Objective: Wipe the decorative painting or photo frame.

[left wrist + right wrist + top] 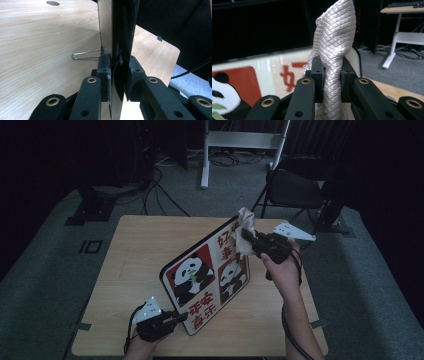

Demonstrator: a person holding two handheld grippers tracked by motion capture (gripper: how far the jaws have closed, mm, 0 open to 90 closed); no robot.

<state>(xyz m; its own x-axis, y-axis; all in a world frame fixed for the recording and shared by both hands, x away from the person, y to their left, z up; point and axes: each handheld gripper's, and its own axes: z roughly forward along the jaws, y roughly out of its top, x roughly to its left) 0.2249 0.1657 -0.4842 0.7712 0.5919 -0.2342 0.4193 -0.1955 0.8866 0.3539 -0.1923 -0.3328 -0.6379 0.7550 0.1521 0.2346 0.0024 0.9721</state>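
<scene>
Propped on edge near the table's (135, 245) front edge, the board (205, 280) (stiff, probably slick-faced) was clamped at its lower corner by the left gripper (176, 318), while the right gripper (248, 239) pinched a soft, limp cloth (246, 222) against its top corner.

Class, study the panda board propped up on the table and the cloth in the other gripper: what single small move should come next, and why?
Probably draw the cloth down across the picture face. The left gripper is shut on the lower corner of the panda board, holding it tilted up on the table, and the right gripper, shut on the bunched cloth, sits at the board's top edge, so most of the face below looks unwiped.
</scene>
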